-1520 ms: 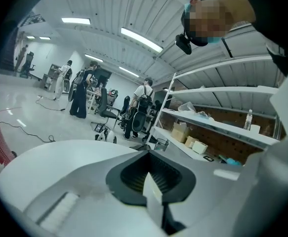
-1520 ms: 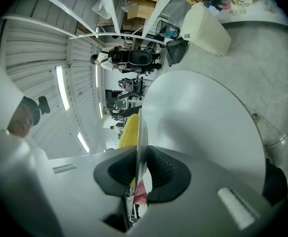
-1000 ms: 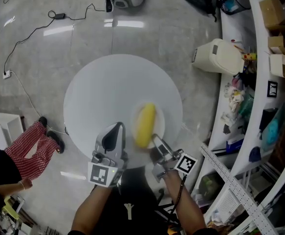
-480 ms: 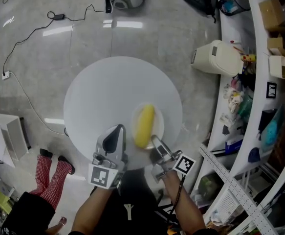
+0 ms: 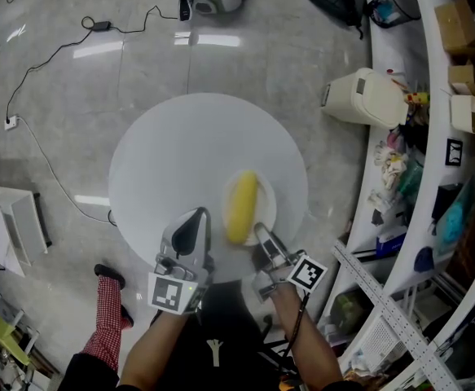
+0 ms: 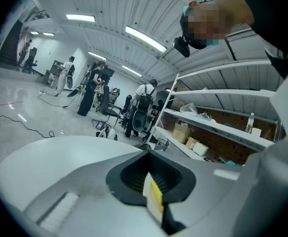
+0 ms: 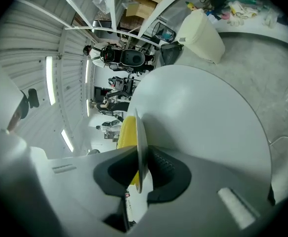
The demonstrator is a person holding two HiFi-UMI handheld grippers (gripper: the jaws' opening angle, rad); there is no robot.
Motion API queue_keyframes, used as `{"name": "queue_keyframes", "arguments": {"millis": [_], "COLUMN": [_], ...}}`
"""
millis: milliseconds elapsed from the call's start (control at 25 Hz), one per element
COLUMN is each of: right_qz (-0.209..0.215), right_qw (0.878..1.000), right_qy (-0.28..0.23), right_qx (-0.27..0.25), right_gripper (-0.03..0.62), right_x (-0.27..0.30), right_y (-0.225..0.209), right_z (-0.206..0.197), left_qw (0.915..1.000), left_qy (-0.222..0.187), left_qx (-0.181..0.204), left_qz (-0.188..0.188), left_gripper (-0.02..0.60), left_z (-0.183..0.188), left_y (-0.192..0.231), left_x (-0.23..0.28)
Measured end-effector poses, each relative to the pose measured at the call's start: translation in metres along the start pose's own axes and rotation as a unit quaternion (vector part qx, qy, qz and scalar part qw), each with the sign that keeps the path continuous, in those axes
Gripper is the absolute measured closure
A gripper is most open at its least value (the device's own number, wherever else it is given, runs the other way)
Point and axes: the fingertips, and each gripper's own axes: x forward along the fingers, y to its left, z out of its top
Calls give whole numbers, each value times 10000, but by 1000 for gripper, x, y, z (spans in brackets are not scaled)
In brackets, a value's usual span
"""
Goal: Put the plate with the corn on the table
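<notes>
**Bench** (image 5: pixel 164 161): round, white, directly in front of you on a grey polished floor (image 5: pixel 74 96).

**Plate** (image 5: pixel 268 206): white, over the near right part of the bench, close to its edge. You cannot tell from these views whether it rests on the bench or hangs just above it.

**Corn** (image 5: pixel 241 206): one yellow cob lying lengthwise on the plate, running near to far, towards the plate's left side.

**Right gripper** (image 5: pixel 261 233): at the plate's near rim. Your jaws are closed onto that rim; in the right gripper view the thin plate edge stands between the two pads, with the corn to one side of it.

**Left gripper** (image 5: pixel 195 217): over the near part of the bench, just left of the plate and apart from it. Your jaws are drawn together and hold nothing. A thin pale and yellow sliver shows at their seam in the left gripper view; what it is cannot be made out.

**Shelving** (image 5: pixel 433 137): along the right, crowded with boxes and small goods.

**Cream bin** (image 5: pixel 363 96): on the floor, far right of the bench.

**Cable** (image 5: pixel 50 55): trailing across the floor at far left.

**Person's leg** (image 5: pixel 107 324): red checked trousers, near left.
</notes>
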Motion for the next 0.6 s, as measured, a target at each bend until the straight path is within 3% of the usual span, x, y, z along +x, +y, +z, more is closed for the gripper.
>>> {"name": "queue_keyframes", "arguments": {"millis": [600], "right_qz": [-744], "right_qw": [9958], "right_qy": [208], "right_qx": [-492], "right_gripper": [531], "right_x": [4], "right_y": [-13], "right_z": [-8], "left_qw": [9999], "left_qy": [97], "left_qx": [-34], "left_qz": [-47], "left_gripper": [580], "left_z": [-9], "left_y": [-1], "left_x": [-5]}}
